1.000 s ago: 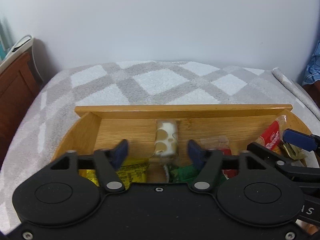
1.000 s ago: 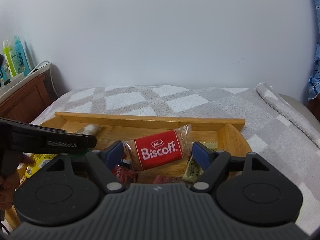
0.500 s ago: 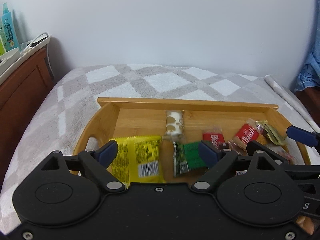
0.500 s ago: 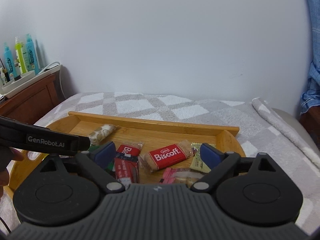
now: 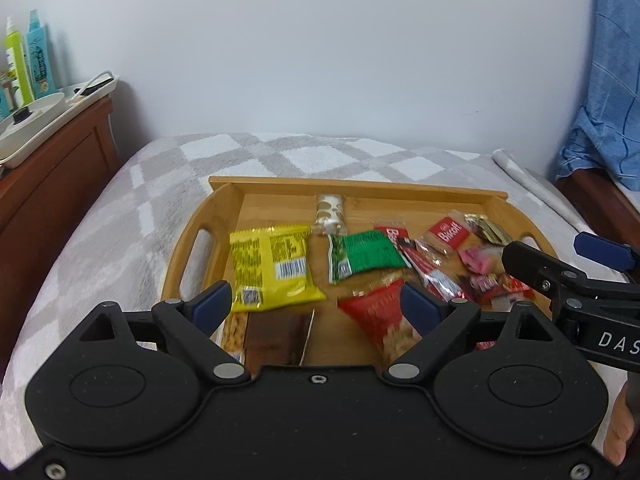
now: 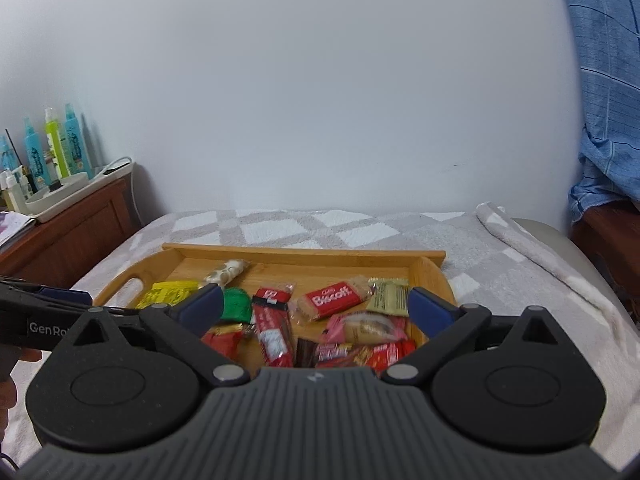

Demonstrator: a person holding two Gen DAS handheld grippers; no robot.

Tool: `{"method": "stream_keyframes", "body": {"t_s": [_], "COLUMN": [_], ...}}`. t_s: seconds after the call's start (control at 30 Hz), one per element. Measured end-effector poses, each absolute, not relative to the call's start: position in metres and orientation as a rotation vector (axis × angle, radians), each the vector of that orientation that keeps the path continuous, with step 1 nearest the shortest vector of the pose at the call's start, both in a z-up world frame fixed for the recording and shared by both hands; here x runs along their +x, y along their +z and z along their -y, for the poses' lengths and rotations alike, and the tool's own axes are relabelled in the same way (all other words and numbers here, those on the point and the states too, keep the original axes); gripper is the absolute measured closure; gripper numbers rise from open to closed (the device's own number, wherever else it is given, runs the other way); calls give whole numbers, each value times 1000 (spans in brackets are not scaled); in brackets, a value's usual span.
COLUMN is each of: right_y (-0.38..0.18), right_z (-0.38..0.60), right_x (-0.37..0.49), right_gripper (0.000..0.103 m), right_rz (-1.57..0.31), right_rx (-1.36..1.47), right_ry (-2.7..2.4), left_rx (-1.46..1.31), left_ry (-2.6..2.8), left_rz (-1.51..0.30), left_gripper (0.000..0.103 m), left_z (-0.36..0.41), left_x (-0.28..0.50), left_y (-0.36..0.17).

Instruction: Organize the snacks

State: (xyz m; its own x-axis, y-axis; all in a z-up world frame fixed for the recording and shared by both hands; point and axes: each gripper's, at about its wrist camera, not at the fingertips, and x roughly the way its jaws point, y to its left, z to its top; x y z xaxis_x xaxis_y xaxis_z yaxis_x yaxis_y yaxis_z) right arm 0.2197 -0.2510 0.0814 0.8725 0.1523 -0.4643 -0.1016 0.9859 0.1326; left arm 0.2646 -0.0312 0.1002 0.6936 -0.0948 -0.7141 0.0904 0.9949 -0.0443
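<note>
Snacks [image 5: 352,256] (bright crinkly wrappers) in wooden tray [image 5: 360,186]

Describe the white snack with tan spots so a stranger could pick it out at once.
Start at the wooden tray on the checked blanket. Along its far wall, left of centre, a small white wrapped snack lies just beyond the green packet. It alone is white with tan spots; its neighbours are yellow, green or red.

Left claw [image 5: 316,300] gapes empty above the snack-strewn wooden tray [image 5: 192,236].
</note>
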Motion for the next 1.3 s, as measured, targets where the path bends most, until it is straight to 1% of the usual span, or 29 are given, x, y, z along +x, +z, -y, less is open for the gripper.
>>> {"method": "stream_keyframes", "body": {"t_s": [0.27,0.63,0.83,1.1,1.3], "right_y": [81,66,56,40,31], "right_z": [246,243,237,236,227], "right_x": [172,107,78,57,46], "right_gripper": [0,0,0,0,0], "right_rz": [-460,-436,-442,-486,-500], "right_rx": [97,69,54,116,69], "right_ry": [124,85,73,32,-3], "left_rx": [-5,-10,-15,-11,6], "left_ry": [-107,-97,-84,-47,-43], "left_rz": [-780,-757,-755,-785,-791], "left_gripper": [11,9,9,9,9], "left_z": [24,17,14,8,4], "left_x": [221,154,128,107,98], "left_y": [103,96,85,60,47]}}
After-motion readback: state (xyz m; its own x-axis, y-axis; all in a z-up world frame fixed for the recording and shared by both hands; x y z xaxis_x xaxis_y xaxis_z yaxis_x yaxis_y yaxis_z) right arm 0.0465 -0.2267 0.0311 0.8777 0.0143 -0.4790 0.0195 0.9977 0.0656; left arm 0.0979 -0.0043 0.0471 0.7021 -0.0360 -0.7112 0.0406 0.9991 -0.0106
